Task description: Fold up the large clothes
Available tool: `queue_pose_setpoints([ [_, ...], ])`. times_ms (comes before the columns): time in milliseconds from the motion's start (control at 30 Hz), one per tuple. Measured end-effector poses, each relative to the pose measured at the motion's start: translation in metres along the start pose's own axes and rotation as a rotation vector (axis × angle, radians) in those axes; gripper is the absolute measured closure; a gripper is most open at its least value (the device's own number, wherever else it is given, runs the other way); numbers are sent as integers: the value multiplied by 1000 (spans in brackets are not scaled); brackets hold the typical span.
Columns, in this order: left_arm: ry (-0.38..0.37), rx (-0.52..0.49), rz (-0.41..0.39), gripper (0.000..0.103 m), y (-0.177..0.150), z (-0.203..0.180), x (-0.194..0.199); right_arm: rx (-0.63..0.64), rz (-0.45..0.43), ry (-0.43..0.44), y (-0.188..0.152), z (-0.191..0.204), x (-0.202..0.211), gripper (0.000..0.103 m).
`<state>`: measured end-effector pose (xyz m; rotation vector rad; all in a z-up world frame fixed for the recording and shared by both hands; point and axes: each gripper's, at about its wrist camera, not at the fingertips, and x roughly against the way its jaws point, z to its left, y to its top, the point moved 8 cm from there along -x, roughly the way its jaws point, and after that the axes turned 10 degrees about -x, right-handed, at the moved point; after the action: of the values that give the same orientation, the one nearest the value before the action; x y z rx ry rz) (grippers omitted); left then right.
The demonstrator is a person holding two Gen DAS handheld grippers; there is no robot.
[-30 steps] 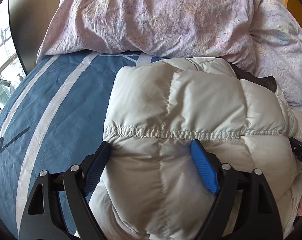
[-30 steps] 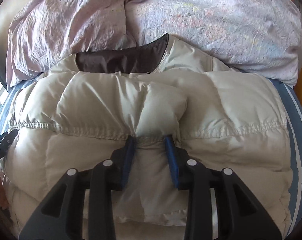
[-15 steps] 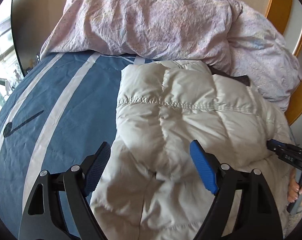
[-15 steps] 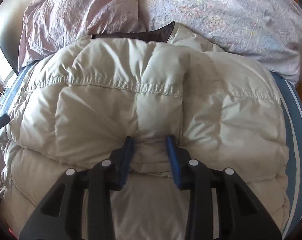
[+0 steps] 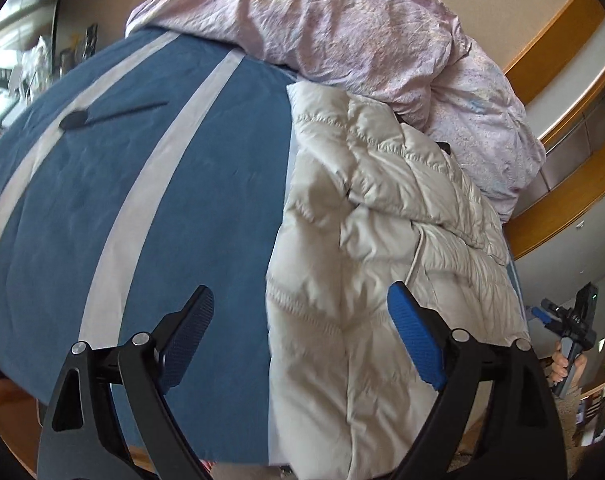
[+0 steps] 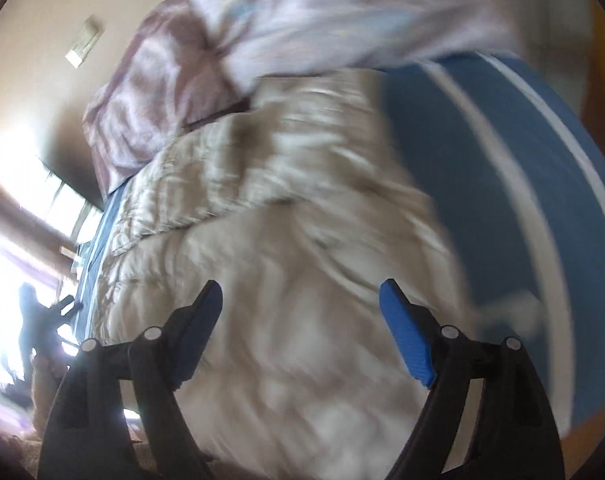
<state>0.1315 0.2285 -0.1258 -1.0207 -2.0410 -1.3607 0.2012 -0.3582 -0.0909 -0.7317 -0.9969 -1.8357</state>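
A cream puffer jacket (image 5: 382,240) lies folded in a long bundle on the blue bed cover (image 5: 142,180). My left gripper (image 5: 298,300) hangs above its near left edge. The jaws are opening and the pads touch nothing. In the right wrist view, which is blurred by motion, the jacket (image 6: 282,220) fills the middle. My right gripper (image 6: 300,292) is above it with its jaws opening wide and nothing pressed between them. The right gripper (image 5: 570,324) also shows at the far right of the left wrist view, held by a hand. The left gripper (image 6: 50,320) is a dark shape at the left edge.
A crumpled pink duvet (image 5: 342,28) is heaped at the head of the bed, touching the jacket's far end. The white-striped cover stretches to the left of the jacket. A wooden frame (image 5: 562,208) curves along the right. A bright window (image 6: 6,208) is on the left.
The right gripper let go of the pinched jacket fold and spread wide. Both grippers drew back from the jacket toward the bed's foot, apart from each other. The jacket stayed folded on the bed.
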Motion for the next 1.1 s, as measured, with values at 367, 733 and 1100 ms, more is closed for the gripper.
queue_pose_setpoints([
  [367,-160,92,57,18,-44,-10,-10,-225,123,72,-38,-82,-5,28],
  [733,-239,128,88,24,-64,-30,-15,-201,216,161,-58,-65,-25,35],
  [1100,-399,271,83,35,-94,-43,-12,-188,250,225,-75,-60,-20,45],
])
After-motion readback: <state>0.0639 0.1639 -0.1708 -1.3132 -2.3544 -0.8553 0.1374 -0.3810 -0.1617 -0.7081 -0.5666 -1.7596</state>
